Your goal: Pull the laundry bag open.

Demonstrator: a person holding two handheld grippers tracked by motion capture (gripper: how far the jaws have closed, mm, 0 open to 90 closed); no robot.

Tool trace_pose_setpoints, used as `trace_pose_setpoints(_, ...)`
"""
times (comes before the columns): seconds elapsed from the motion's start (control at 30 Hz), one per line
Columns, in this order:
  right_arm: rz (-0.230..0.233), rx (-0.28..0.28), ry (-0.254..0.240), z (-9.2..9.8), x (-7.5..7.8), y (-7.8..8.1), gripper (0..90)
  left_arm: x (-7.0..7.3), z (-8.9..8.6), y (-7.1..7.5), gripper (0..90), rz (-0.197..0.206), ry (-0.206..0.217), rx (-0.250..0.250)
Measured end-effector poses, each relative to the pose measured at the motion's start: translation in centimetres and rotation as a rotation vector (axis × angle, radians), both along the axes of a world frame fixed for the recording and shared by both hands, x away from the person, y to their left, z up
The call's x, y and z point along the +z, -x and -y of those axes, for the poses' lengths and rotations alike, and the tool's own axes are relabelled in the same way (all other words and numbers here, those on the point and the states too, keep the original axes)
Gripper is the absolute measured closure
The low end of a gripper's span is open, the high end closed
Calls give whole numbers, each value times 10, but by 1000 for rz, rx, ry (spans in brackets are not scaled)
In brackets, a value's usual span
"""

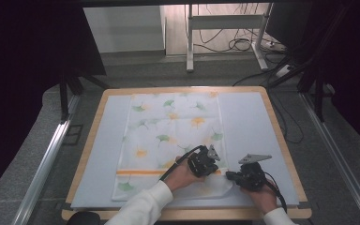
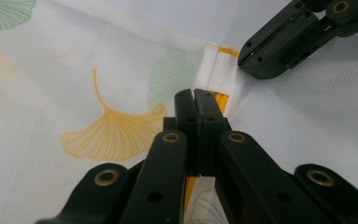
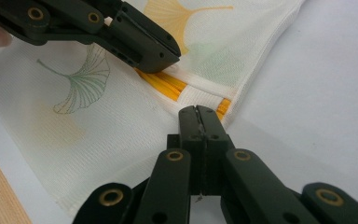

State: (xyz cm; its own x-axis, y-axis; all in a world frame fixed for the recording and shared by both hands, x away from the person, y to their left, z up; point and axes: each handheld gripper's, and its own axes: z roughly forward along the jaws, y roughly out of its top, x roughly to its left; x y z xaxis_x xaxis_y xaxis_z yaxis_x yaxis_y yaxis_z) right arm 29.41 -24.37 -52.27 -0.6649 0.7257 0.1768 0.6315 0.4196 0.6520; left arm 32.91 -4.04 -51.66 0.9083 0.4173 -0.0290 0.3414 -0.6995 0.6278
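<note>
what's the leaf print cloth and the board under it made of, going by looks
The leaf print cloth looks like a thin woven fabric, matte, slightly sheer: a fine grid weave shows, with a stitched hem and an orange band. The board looks like pale wood at its bare edge, with a smooth light sheet, possibly paper or plastic, over it.

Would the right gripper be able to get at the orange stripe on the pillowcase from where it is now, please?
Probably yes. The right gripper, jaws shut, sits right at the orange stripe by the pillowcase edge; the left gripper is close beside it but not across its path.
</note>
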Motion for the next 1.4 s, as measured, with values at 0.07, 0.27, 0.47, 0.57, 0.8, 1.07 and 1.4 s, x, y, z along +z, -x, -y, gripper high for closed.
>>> trace_pose_setpoints(0.07,-2,3,0,0,0,0,900,0,-2,0,900,-5,3,3)
trace_pose_setpoints(0.27,-5,4,-2,1,0,-1,899,-1,-5,0,900,-12,12,7)
trace_pose_setpoints(0.47,-6,2,-6,1,0,-1,900,0,-7,1,900,1,-4,8)
trace_pose_setpoints(0.57,-8,4,-8,1,0,-1,900,0,-10,2,900,5,-14,10)
trace_pose_setpoints(0.8,-6,0,-6,1,0,-1,900,-2,-25,1,900,-11,1,31)
trace_pose_setpoints(1.07,-6,0,-6,1,0,-1,900,-3,-36,2,900,-21,6,49)
trace_pose_setpoints(1.4,-7,0,-7,1,0,-1,900,-3,-56,6,900,-15,-8,76)
